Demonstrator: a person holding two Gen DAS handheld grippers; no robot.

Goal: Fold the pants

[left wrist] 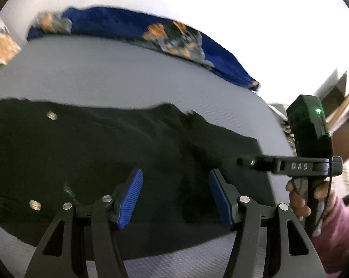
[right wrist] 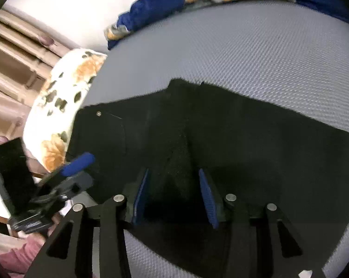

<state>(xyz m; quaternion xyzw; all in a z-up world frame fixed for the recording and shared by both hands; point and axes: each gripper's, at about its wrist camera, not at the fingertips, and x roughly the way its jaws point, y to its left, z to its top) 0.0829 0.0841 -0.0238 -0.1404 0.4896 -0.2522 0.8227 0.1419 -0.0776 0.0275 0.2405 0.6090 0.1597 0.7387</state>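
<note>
Two parted grippers (left wrist: 175, 197) (right wrist: 173, 194), one pants (left wrist: 104, 150)

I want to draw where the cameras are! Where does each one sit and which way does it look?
Left wrist: sits on the left gripper, looking down at the black pants; the right hand and pink sleeve show.
Right wrist: sits on the right gripper, looking down at the pants; the left gripper shows at left.
Both share the pants, grey bed and blue flowered blanket.

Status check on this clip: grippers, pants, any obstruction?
Left hand-held gripper open, empty. Right hand-held gripper open over the black pants, nothing pinched. Pants lie on grey mattress. Blue floral blanket at the far edge, clear of pants.
</note>
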